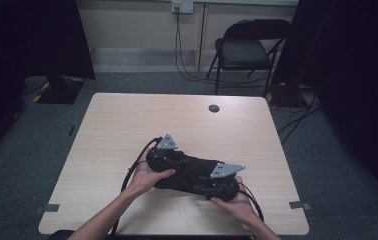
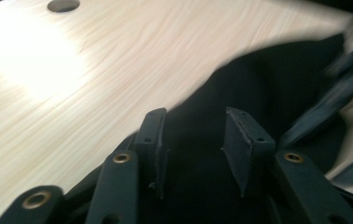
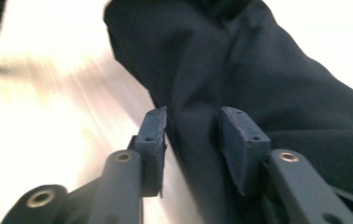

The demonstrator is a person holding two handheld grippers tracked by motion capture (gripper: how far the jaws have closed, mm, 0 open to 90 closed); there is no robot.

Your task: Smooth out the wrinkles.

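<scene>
A bundled black cloth [image 1: 193, 172] lies on the near middle of the pale wooden table [image 1: 147, 117], between the person's two hands. My left gripper [image 1: 176, 167] lies at the cloth's left end. In the left gripper view, the left gripper [image 2: 195, 116] stands open over the cloth [image 2: 268, 84], its pads clear of the fabric. My right gripper [image 1: 203, 186] is at the cloth's near right end. In the right gripper view, the right gripper [image 3: 193, 114] is open, with a fold of the cloth [image 3: 240, 60] running between its jaws but not pinched.
A round cable hole [image 1: 214, 108] sits near the table's far edge. Behind the table a black folding chair [image 1: 244, 50] stands on the carpet, and a stand base [image 1: 59, 90] is at the far left. Cables trail from both grippers toward the near edge.
</scene>
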